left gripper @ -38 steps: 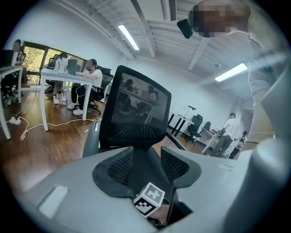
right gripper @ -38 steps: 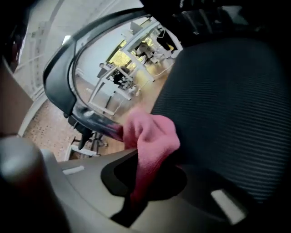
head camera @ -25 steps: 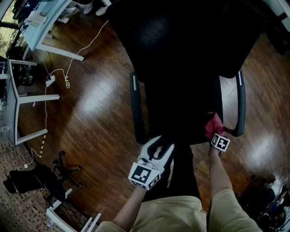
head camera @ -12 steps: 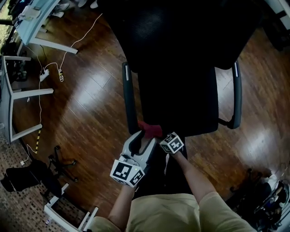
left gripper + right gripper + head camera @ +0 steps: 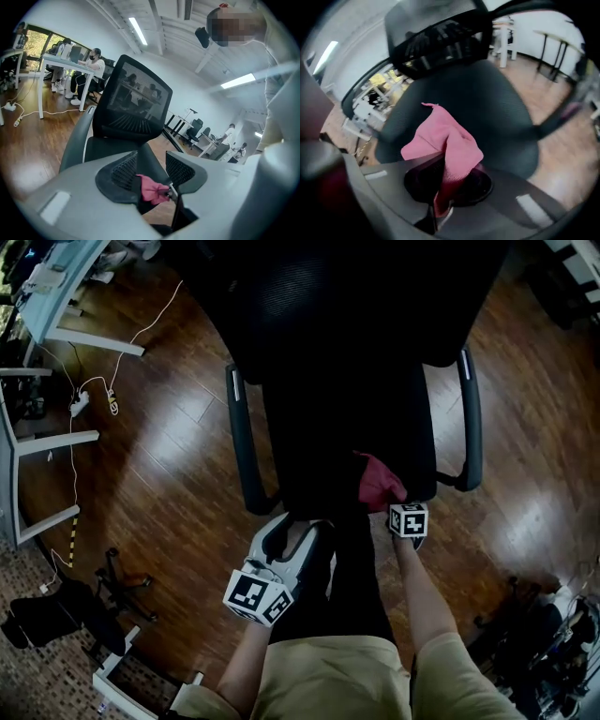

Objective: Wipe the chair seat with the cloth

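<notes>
Jaws of the right gripper [image 5: 443, 187] pinch the pink cloth [image 5: 450, 140] over the front of the chair seat [image 5: 487, 103], while the left gripper [image 5: 298, 529] jaws stand spread near the seat's front edge.

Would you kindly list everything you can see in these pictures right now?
chair: one, black, centre, before the person
armrests: two, dark grey, either side of the seat
cloth: one, pink, seat's front right edge
floor: brown wood, all around
desk: one, pale, upper left
cable: one, white, on the floor at left
power strip: one, white, on the floor at left
spare chair: one, black, lower left
left gripper: white, fingers apart, empty, by the seat's front left
right gripper: fingers clamped on the cloth
</notes>
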`<state>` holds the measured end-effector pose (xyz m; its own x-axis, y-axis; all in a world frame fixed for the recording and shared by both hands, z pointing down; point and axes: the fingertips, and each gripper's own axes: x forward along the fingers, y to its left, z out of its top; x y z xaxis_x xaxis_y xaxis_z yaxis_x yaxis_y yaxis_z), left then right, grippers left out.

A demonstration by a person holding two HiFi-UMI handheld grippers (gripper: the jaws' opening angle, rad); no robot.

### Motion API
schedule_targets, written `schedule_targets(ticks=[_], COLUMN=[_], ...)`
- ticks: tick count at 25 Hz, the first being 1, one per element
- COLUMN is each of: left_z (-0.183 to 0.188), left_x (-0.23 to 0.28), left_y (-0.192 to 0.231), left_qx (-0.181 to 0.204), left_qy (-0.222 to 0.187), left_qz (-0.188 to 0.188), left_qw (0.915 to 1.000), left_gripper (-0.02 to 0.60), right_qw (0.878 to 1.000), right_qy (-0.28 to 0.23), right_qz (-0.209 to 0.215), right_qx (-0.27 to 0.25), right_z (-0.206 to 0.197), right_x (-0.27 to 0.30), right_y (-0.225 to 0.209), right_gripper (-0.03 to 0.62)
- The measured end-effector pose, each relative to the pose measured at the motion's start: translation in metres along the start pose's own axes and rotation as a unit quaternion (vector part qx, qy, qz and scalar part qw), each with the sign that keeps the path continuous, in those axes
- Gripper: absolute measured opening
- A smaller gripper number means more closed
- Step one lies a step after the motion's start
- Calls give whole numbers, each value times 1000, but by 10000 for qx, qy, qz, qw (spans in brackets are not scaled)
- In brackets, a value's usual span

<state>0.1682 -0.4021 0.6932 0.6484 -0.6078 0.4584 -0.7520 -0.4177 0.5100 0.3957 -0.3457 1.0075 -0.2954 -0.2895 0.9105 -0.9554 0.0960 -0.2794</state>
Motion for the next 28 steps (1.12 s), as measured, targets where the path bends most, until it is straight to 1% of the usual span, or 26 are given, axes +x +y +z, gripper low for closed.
schedule_targets(ticks=[1,2,3,4,5,6,7,8,9,10,11,12,13,14,15,16,17,18,19,20,21,22,24,26,28], left_z=[-3,-6,-7,-7,-5,-5,-5,-8,-11,-14,-14,-12,-8,-2,4,9,12,15,16,16,16,16,15,10,10], left_x=[1,1,2,3,4,5,6,6,6,7,8,10,11,12,12,11,8,3,-1,-3,-4,-5,-6,-7,-3], left_y=[-3,-6,-8,-10,-10,-8,-6,-3,-1,0,0,1,2,5,9,14,19,24,29,33,36,38,35,32,32], left_qx=[-11,-5,15,43,64,67,49,15,-22,-45,-44,-18,24,71,104,111,88,45,-3,-45,-73,-84,-77,-103,-161], left_qy=[8,22,31,37,42,39,29,11,-6,-7,8,24,29,19,-8,-53,-104,-149,-188,-226,-258,-269,-241,-221,-203], left_qz=[-35,-68,-94,-105,-98,-78,-54,-32,-11,14,49,93,144,198,252,306,364,428,496,557,601,625,602,530,479], left_qw=[10000,10000,9999,9999,9999,9999,10000,10000,10000,10000,10000,10000,9999,9998,9996,9995,9992,9990,9986,9982,9978,9976,9979,9983,9985], left_gripper=[178,178,178,178,178,178,178,178,178,178,178,178,178,178,179,179,179,179,183,184,184,187,192,198,203], right_qw=[9981,9930,9872,9834,9831,9854,9893,9941,9983,10000,9975,9897,9769,9613,9464,9345,9256,9198,9167,9162,9176,9206,9321,9498,9691], right_qy=[-15,-25,-30,-17,17,55,84,98,94,77,64,83,154,276,446,649,847,1009,1123,1194,1231,1236,1171,1052,899], right_qz=[-508,-968,-1315,-1507,-1546,-1465,-1279,-969,-526,27,659,1330,1978,2528,2935,3206,3357,3396,3329,3173,2971,2765,2395,2035,1544], right_qx=[354,673,902,1007,986,869,691,475,239,-5,-252,-513,-793,-1061,-1268,-1407,-1528,-1689,-1902,-2138,-2339,-2464,-2451,-2131,-1703], right_z=[-5,-11,-17,-19,-18,-16,-14,-13,-12,-12,-14,-17,-20,-24,-28,-33,-38,-43,-47,-49,-49,-47,-43,-44,-40], right_x=[-16,-30,-42,-51,-55,-53,-47,-38,-30,-23,-16,-9,-3,2,8,14,21,28,36,45,53,56,52,39,19], right_y=[-47,-90,-124,-147,-157,-157,-148,-128,-97,-55,-6,46,99,146,185,218,245,267,281,286,281,268,219,153,79], right_gripper=[15,15,15,15,15,15,15,15,15,15,15,15,15,15,15,15,15,15,15,15,15,15,15,15,15])
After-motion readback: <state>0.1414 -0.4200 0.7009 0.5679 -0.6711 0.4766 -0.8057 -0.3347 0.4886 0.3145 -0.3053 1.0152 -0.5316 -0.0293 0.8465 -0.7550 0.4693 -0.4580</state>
